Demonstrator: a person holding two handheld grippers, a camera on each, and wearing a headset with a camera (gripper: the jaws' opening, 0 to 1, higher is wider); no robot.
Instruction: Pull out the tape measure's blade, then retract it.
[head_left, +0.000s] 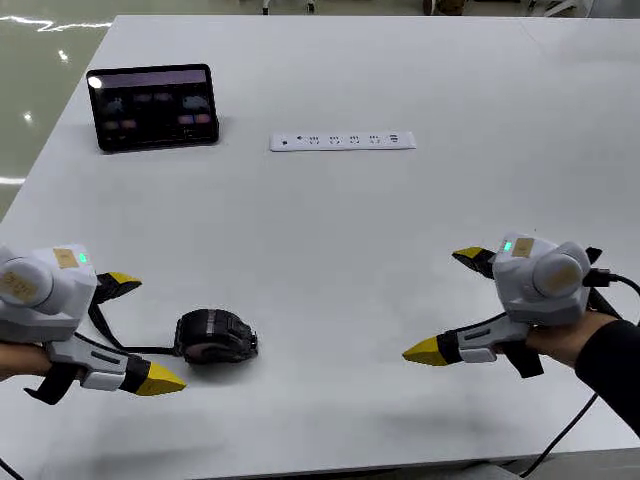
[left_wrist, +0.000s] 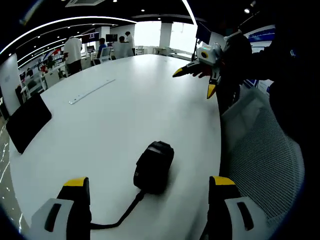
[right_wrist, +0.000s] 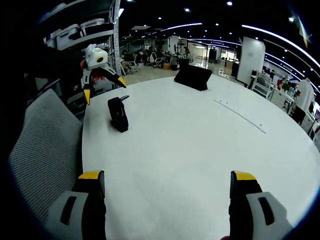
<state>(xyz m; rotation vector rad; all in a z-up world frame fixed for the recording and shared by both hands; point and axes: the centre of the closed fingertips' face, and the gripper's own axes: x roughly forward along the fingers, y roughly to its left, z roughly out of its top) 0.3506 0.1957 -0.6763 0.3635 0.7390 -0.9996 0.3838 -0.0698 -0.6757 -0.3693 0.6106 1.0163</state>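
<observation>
White counter (head_left: 350, 230) carries the black tape measure (head_left: 215, 336) just ahead of the left tongs (head_left: 150, 332), gaping wide and empty; the right tongs (head_left: 438, 303), well apart, likewise hold nothing.

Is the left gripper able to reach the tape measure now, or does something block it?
Probably yes. The tape measure lies on the table just ahead of the left gripper, whose jaws stand wide open toward it. Nothing lies between them except its own black strap.
</observation>
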